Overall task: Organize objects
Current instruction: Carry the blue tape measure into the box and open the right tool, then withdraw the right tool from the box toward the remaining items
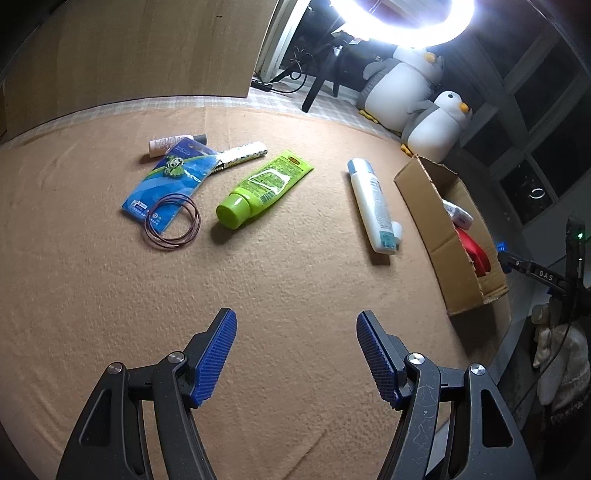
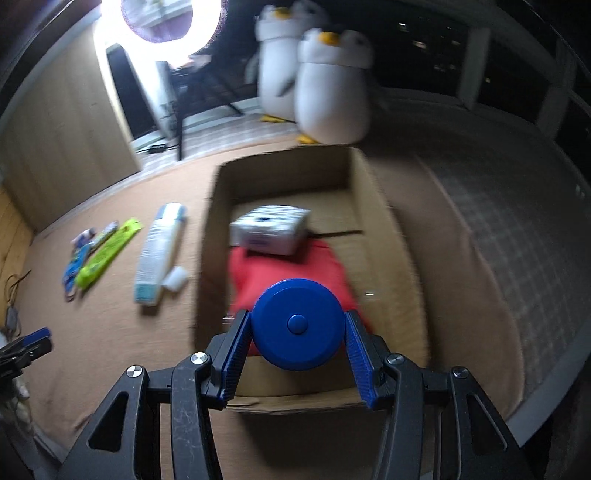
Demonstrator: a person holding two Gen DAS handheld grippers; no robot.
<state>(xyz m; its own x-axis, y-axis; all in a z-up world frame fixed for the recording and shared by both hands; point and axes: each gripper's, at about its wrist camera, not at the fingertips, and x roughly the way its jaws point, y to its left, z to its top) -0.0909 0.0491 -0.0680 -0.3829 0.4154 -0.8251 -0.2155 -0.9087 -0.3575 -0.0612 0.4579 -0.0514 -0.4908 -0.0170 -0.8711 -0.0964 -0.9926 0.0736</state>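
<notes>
The right tool (image 2: 297, 330) is clamped on a blue round case (image 2: 297, 323) with a raised button at its middle, one pad pressed to each side of it. The case hangs over the near end of an open cardboard box (image 2: 384, 229), above a red item (image 2: 284, 267) lying on the box floor. Farther back in the box a white packet with blue print (image 2: 271, 229) rests partly on the red item.

The left tool (image 1: 296, 334) has its pads apart with nothing between them, over bare tan blanket (image 1: 277, 280). Ahead of it, well apart, lie a lime-green tube (image 1: 264, 186) and a white bottle (image 1: 373, 205) with a small white cap (image 1: 397, 230) just beside its lower end. Left of the tube, thin dark-red rings (image 1: 173, 223) overlap a blue carded pack (image 1: 170, 181).

Only the left wrist view shows the rings clearly, along with a pinkish bottle (image 1: 166, 144) and a white patterned stick (image 1: 243, 153) behind the pack. Only the right wrist view, though blurred, looks down into the box. Both show two plush penguins (image 2: 332, 88) and a ring light (image 1: 400, 22) beyond.
</notes>
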